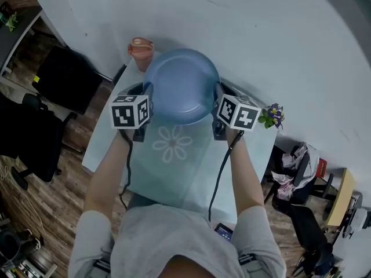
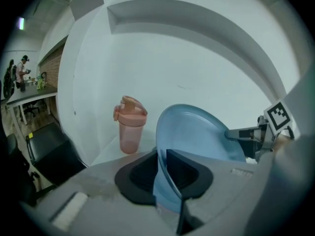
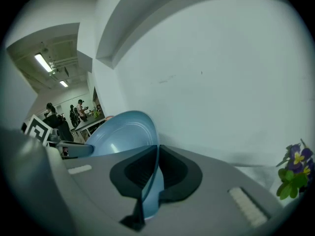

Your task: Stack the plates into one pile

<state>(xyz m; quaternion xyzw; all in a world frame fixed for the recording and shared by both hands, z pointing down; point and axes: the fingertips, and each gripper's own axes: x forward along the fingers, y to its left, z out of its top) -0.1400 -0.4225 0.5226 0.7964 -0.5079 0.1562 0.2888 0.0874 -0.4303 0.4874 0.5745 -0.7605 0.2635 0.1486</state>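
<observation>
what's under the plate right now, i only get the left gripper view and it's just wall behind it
Observer: In the head view the blue plate hangs over the far end of a pale tablecloth with a white flower print. No second plate shows there.
Operator: is the right side gripped or just resting
Observer: Gripped. The right gripper view shows the right gripper with its fingers shut on the plate's rim.
Operator: anything near that side to watch
Observer: A small purple-flowered plant stands at the table's right edge, next to that gripper.
</observation>
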